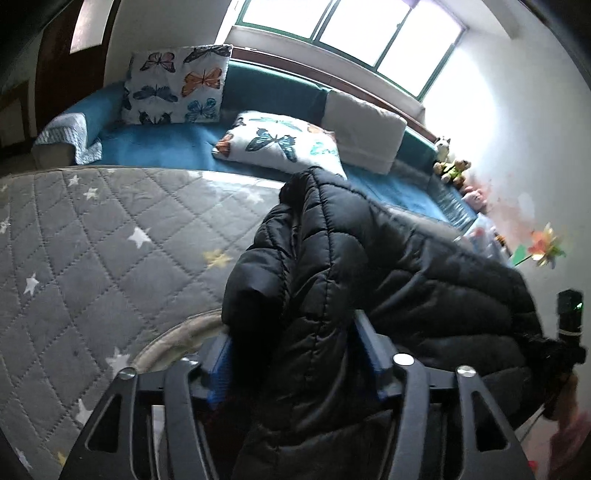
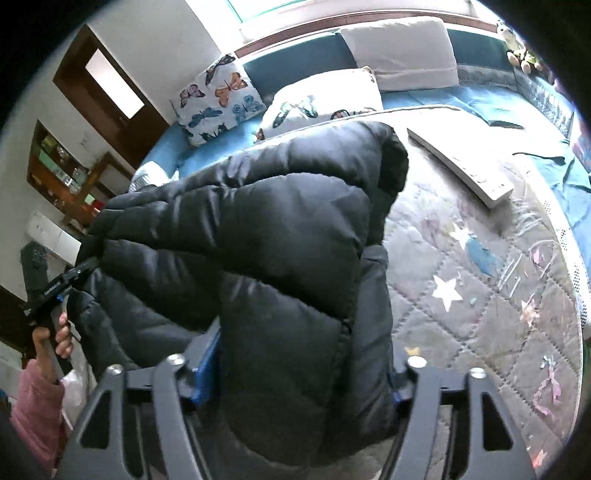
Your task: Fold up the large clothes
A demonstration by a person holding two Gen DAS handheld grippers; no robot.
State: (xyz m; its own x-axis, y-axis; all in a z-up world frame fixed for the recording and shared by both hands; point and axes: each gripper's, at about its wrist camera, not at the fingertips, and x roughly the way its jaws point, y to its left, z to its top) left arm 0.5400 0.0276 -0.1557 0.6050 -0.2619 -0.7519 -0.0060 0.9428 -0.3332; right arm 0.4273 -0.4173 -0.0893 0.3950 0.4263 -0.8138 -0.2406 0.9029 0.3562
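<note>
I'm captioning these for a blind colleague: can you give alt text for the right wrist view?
The right gripper is clamped on a black puffer jacket, held above a grey star-patterned quilt. The left gripper holds the jacket's far side. Behind, butterfly pillows lie on a blue bed.

Place: a home bedroom, as I see it. Quilted grey mattress with stars (image 1: 110, 236); blue day bed (image 1: 166, 147) under a wide window (image 1: 351, 29); butterfly pillows (image 1: 177, 85); stuffed toys (image 1: 452, 166) in the corner; wooden door (image 2: 107, 85); cluttered wooden shelf (image 2: 62, 173).
</note>
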